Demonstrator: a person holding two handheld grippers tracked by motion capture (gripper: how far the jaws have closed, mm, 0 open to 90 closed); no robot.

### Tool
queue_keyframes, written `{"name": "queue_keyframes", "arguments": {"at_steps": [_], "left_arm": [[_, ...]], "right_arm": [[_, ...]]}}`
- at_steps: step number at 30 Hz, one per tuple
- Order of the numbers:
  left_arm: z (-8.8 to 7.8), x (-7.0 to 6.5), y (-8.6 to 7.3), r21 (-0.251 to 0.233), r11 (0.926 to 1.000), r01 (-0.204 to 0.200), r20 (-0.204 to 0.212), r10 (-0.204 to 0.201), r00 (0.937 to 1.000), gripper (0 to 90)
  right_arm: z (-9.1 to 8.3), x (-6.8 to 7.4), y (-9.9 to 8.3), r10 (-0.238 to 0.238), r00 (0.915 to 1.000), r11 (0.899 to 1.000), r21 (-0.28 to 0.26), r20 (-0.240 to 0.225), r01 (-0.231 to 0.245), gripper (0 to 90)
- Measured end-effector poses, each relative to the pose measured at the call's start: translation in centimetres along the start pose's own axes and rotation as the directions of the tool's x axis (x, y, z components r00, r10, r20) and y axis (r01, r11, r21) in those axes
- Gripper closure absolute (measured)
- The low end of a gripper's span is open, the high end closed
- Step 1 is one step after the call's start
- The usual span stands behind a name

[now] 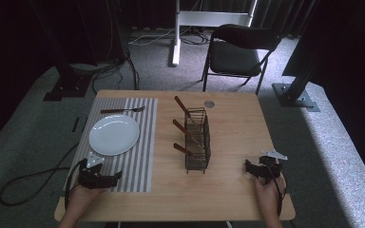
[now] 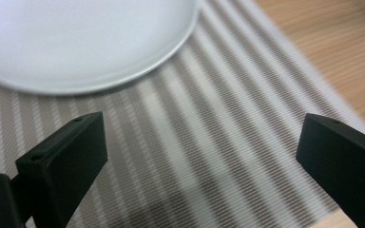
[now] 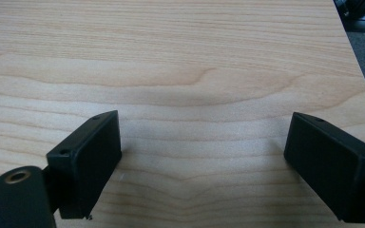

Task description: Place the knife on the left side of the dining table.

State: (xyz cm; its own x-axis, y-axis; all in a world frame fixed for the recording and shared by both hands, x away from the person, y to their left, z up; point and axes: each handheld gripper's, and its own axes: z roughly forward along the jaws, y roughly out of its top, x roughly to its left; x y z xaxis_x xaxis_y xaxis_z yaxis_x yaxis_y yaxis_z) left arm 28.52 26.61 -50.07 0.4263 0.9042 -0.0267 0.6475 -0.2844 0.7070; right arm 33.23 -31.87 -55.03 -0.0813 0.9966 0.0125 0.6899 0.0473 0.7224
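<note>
Two grippers rest low at the near edge of a wooden table [image 1: 237, 114], each in one of a person's hands, each with its jaws spread wide and pinching nothing. Nearest the left gripper [image 1: 115, 176] is one white plate [image 1: 114, 134], lying on the far half of a grey striped placemat [image 1: 138, 161] at the table's left; in the left gripper view the plate [image 2: 76, 42] sits just beyond the open jaws, apart from them. The right gripper [image 1: 248, 167] hovers over bare wood at the near right, well apart from everything else.

At the table's middle stands one dark wire caddy [image 1: 197, 140], with three brown-handled utensils [image 1: 184, 109] leaning out toward the left. One fork [image 1: 122, 110] lies on the mat's far end, beyond the plate. One small round grey object [image 1: 209, 103] sits near the far edge.

Likely risks: the plate's smooth, shallow rim could slip from the jaws, or a nudge could slide plate and mat together. Pulling a utensil sideways might tip the light caddy.
</note>
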Motion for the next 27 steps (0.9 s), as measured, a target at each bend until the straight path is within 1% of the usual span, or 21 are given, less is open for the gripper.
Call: {"name": "queue_keyframes", "arguments": {"at_steps": [1, 2, 3, 4, 5, 6, 7, 8, 9, 10, 12, 14, 15, 17, 20, 21, 22, 23, 24, 25, 27], "left_arm": [[0.0, 0.0, 0.0, 0.000, 1.0000, 0.000, 0.000, 0.000, 1.0000, 3.2], [0.0, -0.6, 0.6, -0.008, 0.9998, -0.017, 0.012, 0.017, 0.9998, 3.3], [0.0, -0.6, 0.6, -0.008, 0.9998, -0.017, 0.012, 0.017, 0.9998, 3.5], [-0.1, -1.1, 1.1, -0.015, 0.9994, -0.031, 0.027, 0.032, 0.9991, 3.5], [0.0, -1.3, 1.4, -0.015, 0.9993, -0.035, 0.036, 0.036, 0.9987, 3.5], [0.0, -1.3, 1.4, -0.015, 0.9993, -0.035, 0.036, 0.036, 0.9987, 3.5], [0.0, -1.7, 1.9, -0.025, 0.9991, -0.033, 0.060, 0.035, 0.9976, 3.5], [-0.1, -2.0, 2.1, -0.027, 0.9987, -0.042, 0.066, 0.044, 0.9969, 3.5], [-0.1, -2.0, 2.1, -0.027, 0.9987, -0.042, 0.066, 0.044, 0.9969, 3.5], [-0.1, -2.5, 2.6, -0.038, 0.9976, -0.059, 0.071, 0.061, 0.9956, 3.5], [-0.2, -3.0, 3.0, -0.041, 0.9965, -0.073, 0.078, 0.076, 0.9940, 3.5], [-0.2, -3.5, 3.5, -0.045, 0.9958, -0.080, 0.094, 0.084, 0.9920, 3.5], [-0.2, -3.5, 3.5, -0.045, 0.9958, -0.080, 0.094, 0.084, 0.9920, 3.5], [-0.6, -4.1, 4.2, -0.057, 0.9950, -0.082, 0.129, 0.089, 0.9876, 3.5], [-0.8, -4.9, 4.8, -0.067, 0.9930, -0.097, 0.151, 0.107, 0.9827, 3.6], [-0.8, -4.9, 4.8, -0.067, 0.9930, -0.097, 0.151, 0.107, 0.9827, 3.5], [-0.9, -5.4, 5.2, -0.073, 0.9908, -0.114, 0.150, 0.124, 0.9809, 3.5], [-1.0, -5.6, 5.4, -0.081, 0.9901, -0.115, 0.151, 0.126, 0.9804, 3.5], [-1.0, -5.8, 5.5, -0.084, 0.9895, -0.118, 0.162, 0.130, 0.9782, 3.5], [-1.0, -6.0, 5.7, -0.088, 0.9882, -0.125, 0.163, 0.138, 0.9768, 3.5], [-1.1, -6.2, 5.8, -0.093, 0.9874, -0.128, 0.162, 0.142, 0.9765, 3.6]], "right_arm": [[0.0, 0.0, 0.0, 0.000, 1.0000, 1.000, 0.000, 0.000, 0.000, 11.3], [0.0, 0.0, 0.0, 0.000, 1.0000, 1.000, 0.000, 0.000, 0.000, 11.3], [0.0, 0.0, 0.0, 0.000, 1.0000, 1.000, 0.000, 0.000, 0.000, 11.3], [0.0, 0.0, 0.0, 0.000, 1.0000, 1.000, 0.000, 0.000, 0.000, 11.3], [0.0, 0.0, 0.0, 0.001, 1.0000, 1.000, 0.000, 0.000, -0.001, 11.3], [0.0, 0.0, 0.0, 0.001, 1.0000, 1.000, 0.000, 0.000, -0.001, 11.3], [0.0, 0.0, 0.0, 0.000, 1.0000, 1.000, 0.000, 0.000, 0.000, 11.3], [0.0, 0.0, 0.0, -0.001, 1.0000, 1.000, 0.000, 0.000, 0.001, 11.3], [0.0, 0.0, 0.0, 0.001, 1.0000, 1.000, 0.000, 0.000, -0.001, 11.3], [0.0, 0.0, 0.0, 0.000, 1.0000, 1.000, 0.000, 0.000, 0.000, 11.3], [0.0, 0.0, 0.0, -0.001, 1.0000, 1.000, 0.000, 0.000, 0.001, 11.3], [0.0, 0.0, 0.0, 0.001, 1.0000, 1.000, -0.001, -0.001, -0.001, 11.3], [0.0, 0.0, 0.0, 0.001, 1.0000, 1.000, -0.001, -0.001, -0.001, 11.3], [0.0, 0.0, 0.0, 0.000, 1.0000, 1.000, -0.002, -0.001, 0.000, 11.3], [0.0, 0.0, 0.0, 0.000, 1.0000, 1.000, 0.000, 0.000, 0.000, 11.3], [0.0, 0.0, 0.0, 0.000, 1.0000, 1.000, 0.000, 0.000, 0.000, 11.3], [0.0, 0.0, 0.0, -0.001, 1.0000, 1.000, -0.001, 0.000, 0.001, 11.3], [0.0, 0.0, 0.0, 0.000, 1.0000, 1.000, -0.001, 0.000, 0.000, 11.4], [0.0, 0.0, 0.0, 0.000, 1.0000, 1.000, 0.000, 0.000, 0.000, 11.3], [0.0, 0.0, 0.0, -0.002, 1.0000, 1.000, -0.001, 0.000, 0.002, 11.4], [0.0, 0.0, 0.0, -0.002, 1.0000, 1.000, -0.001, 0.000, 0.002, 11.3]]}}
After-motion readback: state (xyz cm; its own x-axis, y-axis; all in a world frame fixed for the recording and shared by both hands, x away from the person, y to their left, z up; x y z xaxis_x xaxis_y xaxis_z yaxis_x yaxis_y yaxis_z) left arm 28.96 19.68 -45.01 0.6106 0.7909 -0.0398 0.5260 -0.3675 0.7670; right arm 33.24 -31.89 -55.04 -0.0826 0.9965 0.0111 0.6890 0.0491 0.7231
